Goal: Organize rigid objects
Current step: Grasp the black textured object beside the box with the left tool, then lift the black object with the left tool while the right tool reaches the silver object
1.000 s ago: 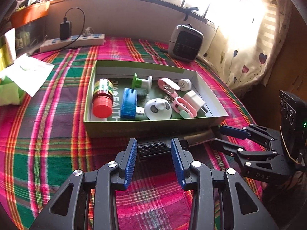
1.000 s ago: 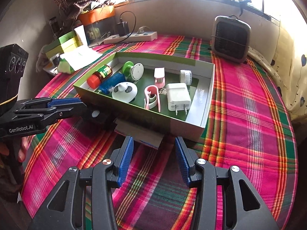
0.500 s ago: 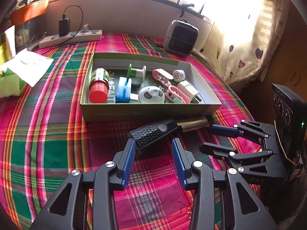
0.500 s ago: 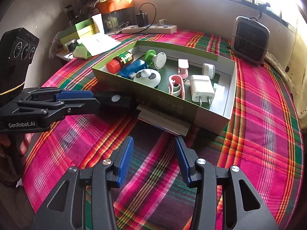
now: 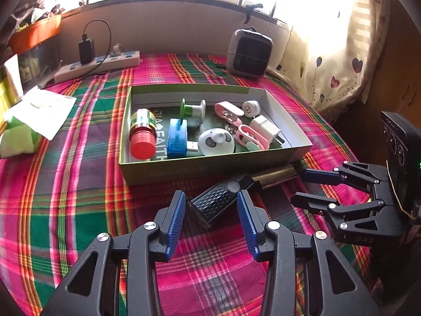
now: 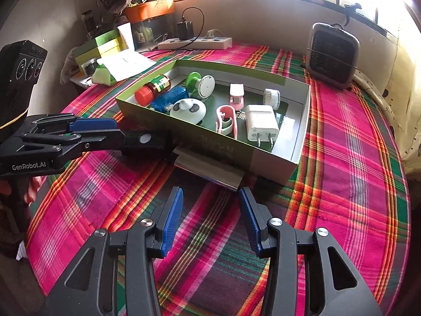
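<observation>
Item: black ribbed-handled, brass-bodied torch-like tool (image 5: pixel 238 191) lying just ahead of the spread left gripper (image 5: pixel 210 223), outside the green cardboard box (image 5: pixel 210 169), apparently awaiting boxing; right gripper (image 6: pixel 210 218) spread, empty.

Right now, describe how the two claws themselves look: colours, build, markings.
Both claws are alike. The left claw has black skeletal linkage arms with triangular cut-outs, silver pivot bolts and blue ribbed pads on its fingers. The right claw matches it. In the right wrist view, the left claw bears white "GenRobot.AI" lettering, and a black box with three round lenses sits on top of it.
</observation>
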`<state>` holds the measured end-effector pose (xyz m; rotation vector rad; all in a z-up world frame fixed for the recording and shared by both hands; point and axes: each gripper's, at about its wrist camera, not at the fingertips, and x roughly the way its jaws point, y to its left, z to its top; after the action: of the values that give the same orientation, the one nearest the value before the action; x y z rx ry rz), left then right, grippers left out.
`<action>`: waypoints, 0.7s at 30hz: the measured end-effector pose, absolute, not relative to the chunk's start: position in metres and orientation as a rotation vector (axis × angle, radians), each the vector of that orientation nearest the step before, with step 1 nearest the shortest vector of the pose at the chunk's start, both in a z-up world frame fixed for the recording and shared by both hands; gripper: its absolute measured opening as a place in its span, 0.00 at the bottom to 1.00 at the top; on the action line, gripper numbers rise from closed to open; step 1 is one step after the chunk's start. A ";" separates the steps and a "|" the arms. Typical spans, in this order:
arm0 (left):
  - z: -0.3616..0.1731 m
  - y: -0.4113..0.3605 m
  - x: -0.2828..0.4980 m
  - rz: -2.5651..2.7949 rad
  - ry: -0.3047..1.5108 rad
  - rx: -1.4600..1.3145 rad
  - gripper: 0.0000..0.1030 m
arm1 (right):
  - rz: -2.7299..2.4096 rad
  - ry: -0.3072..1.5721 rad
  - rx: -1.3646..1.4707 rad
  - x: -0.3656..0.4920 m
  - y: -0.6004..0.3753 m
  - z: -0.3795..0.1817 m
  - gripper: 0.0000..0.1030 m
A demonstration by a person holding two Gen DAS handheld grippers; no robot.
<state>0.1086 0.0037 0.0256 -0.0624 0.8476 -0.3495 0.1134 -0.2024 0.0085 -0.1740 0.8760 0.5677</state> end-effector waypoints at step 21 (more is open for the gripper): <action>0.012 -0.023 0.121 -0.410 0.914 0.068 0.40 | 0.572 0.874 -0.159 0.112 -0.206 0.007 0.44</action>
<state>0.1211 -0.0230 0.0125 0.0683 0.9137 -0.4097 0.1121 -0.2062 0.0074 -0.1590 0.8745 0.5720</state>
